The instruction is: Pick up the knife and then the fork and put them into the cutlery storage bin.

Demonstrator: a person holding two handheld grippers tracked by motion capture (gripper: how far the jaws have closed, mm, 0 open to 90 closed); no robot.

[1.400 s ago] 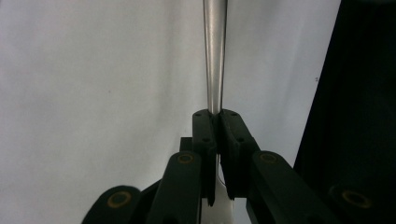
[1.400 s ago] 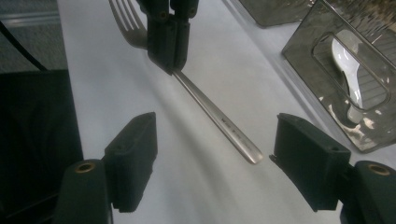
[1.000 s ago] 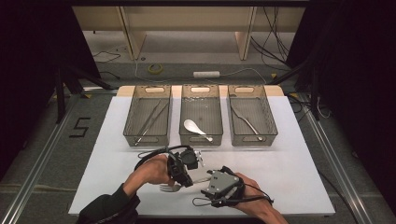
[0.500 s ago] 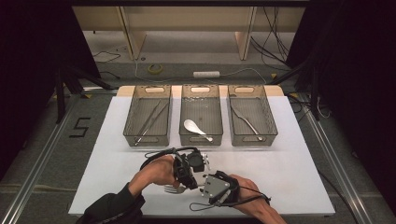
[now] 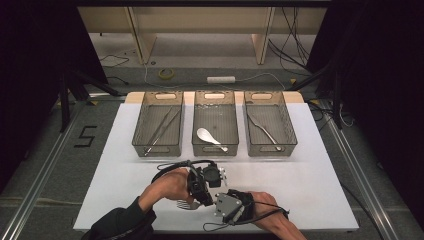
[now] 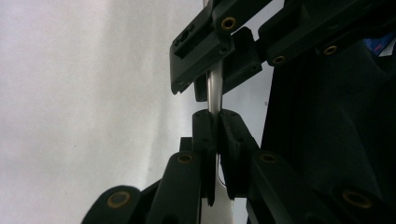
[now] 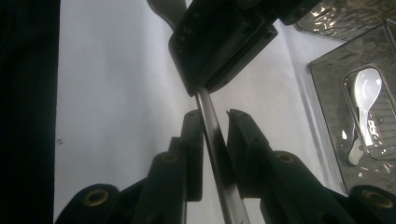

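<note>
both forearms come in low over the near edge of the white desk (image 5: 320,170), the tools meeting tip to tip. the fork (image 5: 184,204) lies between them, its tines poking out left of the left tool (image 5: 202,192). the left tool's jaws are clamped on the fork's handle. the right tool (image 5: 220,200) has just been closing, the handle between its jaws with a gap on 1 side.
</note>
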